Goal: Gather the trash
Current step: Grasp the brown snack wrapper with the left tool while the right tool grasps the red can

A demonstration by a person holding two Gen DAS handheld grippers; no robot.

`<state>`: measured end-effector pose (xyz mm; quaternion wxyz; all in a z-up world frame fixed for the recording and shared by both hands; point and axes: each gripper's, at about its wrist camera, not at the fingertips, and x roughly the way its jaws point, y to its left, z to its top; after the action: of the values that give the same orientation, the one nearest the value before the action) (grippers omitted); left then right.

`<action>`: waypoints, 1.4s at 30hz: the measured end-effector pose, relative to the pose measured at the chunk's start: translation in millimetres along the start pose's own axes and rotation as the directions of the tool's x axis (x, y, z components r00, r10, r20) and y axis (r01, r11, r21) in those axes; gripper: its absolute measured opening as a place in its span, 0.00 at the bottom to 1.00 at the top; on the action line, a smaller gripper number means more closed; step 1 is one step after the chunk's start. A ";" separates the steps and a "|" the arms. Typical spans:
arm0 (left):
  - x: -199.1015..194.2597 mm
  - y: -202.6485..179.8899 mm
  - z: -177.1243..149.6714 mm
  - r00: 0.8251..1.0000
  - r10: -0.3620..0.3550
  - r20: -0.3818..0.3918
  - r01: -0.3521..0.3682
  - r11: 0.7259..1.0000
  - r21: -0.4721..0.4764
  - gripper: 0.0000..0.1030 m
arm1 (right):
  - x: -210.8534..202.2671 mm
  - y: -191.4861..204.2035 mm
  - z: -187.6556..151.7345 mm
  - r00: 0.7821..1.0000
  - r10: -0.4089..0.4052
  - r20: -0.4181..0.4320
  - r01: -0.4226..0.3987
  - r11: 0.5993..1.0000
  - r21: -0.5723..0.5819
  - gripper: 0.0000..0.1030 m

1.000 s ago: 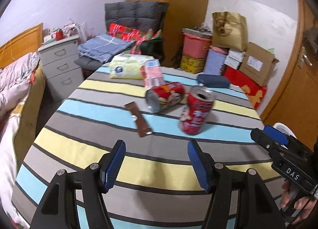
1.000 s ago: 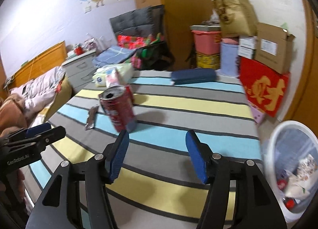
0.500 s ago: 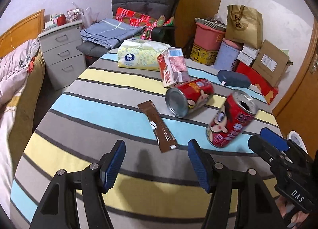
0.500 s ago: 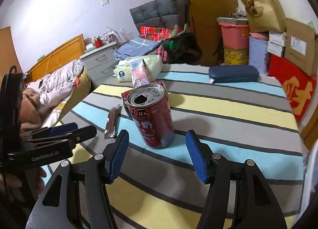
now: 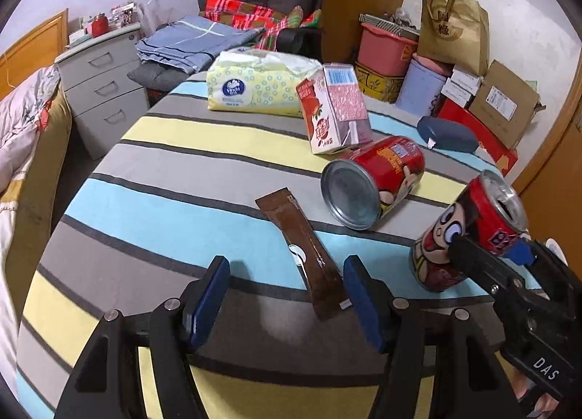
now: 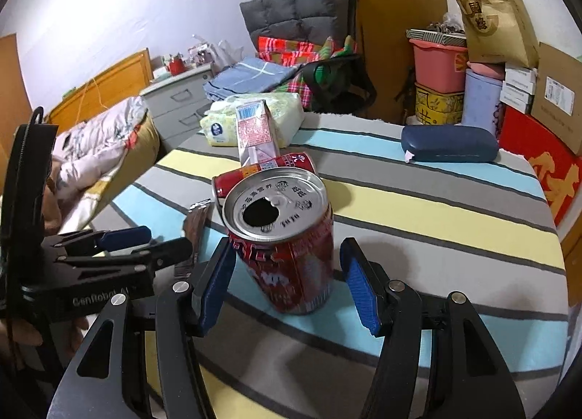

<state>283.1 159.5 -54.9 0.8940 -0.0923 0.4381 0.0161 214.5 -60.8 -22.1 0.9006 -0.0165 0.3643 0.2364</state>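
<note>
An upright open red can (image 6: 287, 237) stands on the striped table (image 6: 436, 215) between the open fingers of my right gripper (image 6: 287, 280), not gripped; it also shows in the left wrist view (image 5: 469, 229). A second red can (image 5: 374, 182) lies on its side behind it. A brown wrapper (image 5: 305, 251) lies flat, its near end by the right finger of my open, empty left gripper (image 5: 287, 295). A pink drink carton (image 5: 334, 109) stands further back.
A yellow tissue pack (image 5: 254, 84) and a dark blue case (image 5: 447, 135) lie at the table's far side. A bed (image 5: 22, 127) and grey drawers (image 5: 105, 87) are on the left. Boxes and bags (image 5: 454, 55) are stacked at the back right.
Both grippers have moved forward. The right gripper's fingers now flank the upright can. The left gripper has come close to the brown wrapper.
</note>
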 end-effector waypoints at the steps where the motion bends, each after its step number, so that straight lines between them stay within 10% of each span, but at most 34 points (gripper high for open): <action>1: 3.3 0.3 0.3 1.000 0.006 -0.006 -0.006 1.000 0.000 0.63 | 1.5 -0.4 0.9 1.000 -0.015 -0.002 0.015 1.000 0.005 0.59; 12: 12.4 -3.0 7.2 0.999 0.029 0.018 -0.030 0.999 0.022 0.62 | 10.2 -3.7 4.2 0.997 -0.070 -0.035 0.071 0.997 0.026 0.59; 22: 10.9 3.4 7.9 0.999 0.043 0.028 -0.043 0.999 0.003 0.23 | 7.2 -15.7 1.8 0.997 -0.067 -0.028 0.070 0.992 0.101 0.59; 42: -19.5 -1.8 -8.8 0.998 0.019 0.067 -0.018 1.000 -0.011 0.22 | -9.7 -22.2 -4.1 0.997 -0.077 -0.002 0.077 0.990 0.118 0.54</action>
<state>264.4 157.2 -44.5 0.9075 -0.0922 0.4087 0.0298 215.5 -85.4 -21.9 0.9089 0.0228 0.3757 0.1795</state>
